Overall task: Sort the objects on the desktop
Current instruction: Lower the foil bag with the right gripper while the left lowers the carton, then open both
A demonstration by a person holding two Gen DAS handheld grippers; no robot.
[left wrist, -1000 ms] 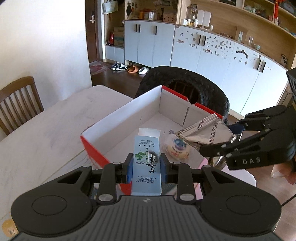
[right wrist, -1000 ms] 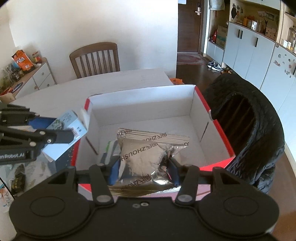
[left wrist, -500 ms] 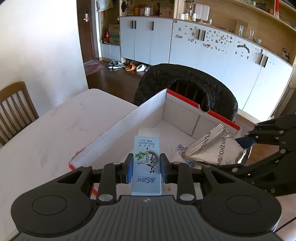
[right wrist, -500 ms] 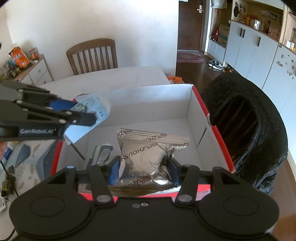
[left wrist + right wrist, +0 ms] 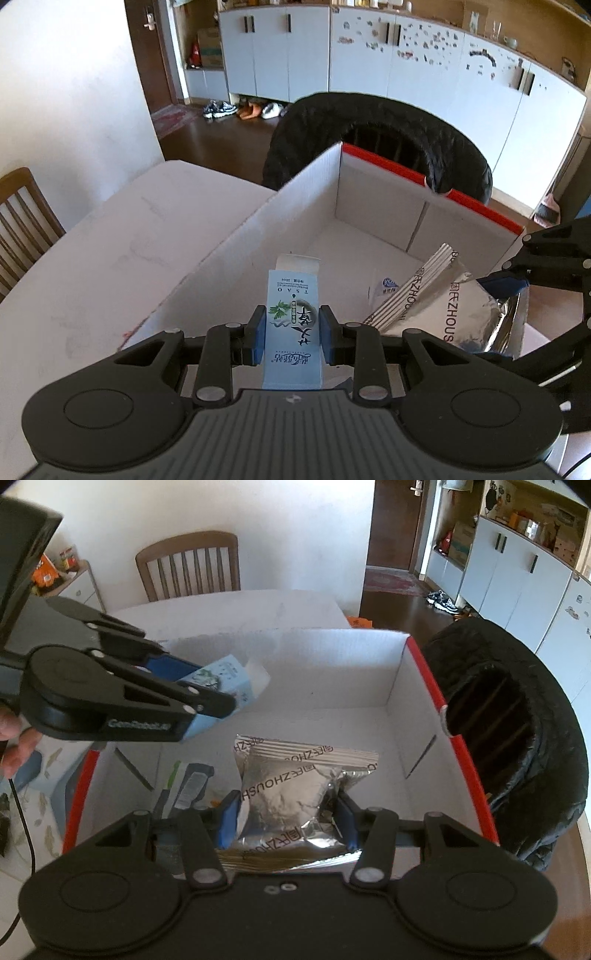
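My left gripper point(image 5: 292, 339) is shut on a small light-blue carton point(image 5: 293, 325) and holds it over the open red and white cardboard box point(image 5: 280, 218). The carton also shows in the right wrist view point(image 5: 225, 679), above the box's left part. My right gripper point(image 5: 286, 812) is shut on a silver foil packet point(image 5: 291, 794) and holds it inside the box point(image 5: 424, 686) near its front wall. The packet shows in the left wrist view point(image 5: 443, 302) at the right.
Several items lie on the box floor, among them a dark pen-like tool point(image 5: 192, 786) and a small white packet point(image 5: 388, 286). A black padded chair point(image 5: 517, 746) stands right behind the box. A wooden chair point(image 5: 188, 568) stands at the white table point(image 5: 110, 258).
My left gripper has carried the carton forward, from the box's near edge to over its inside. My right gripper has moved the foil packet lower into the box.
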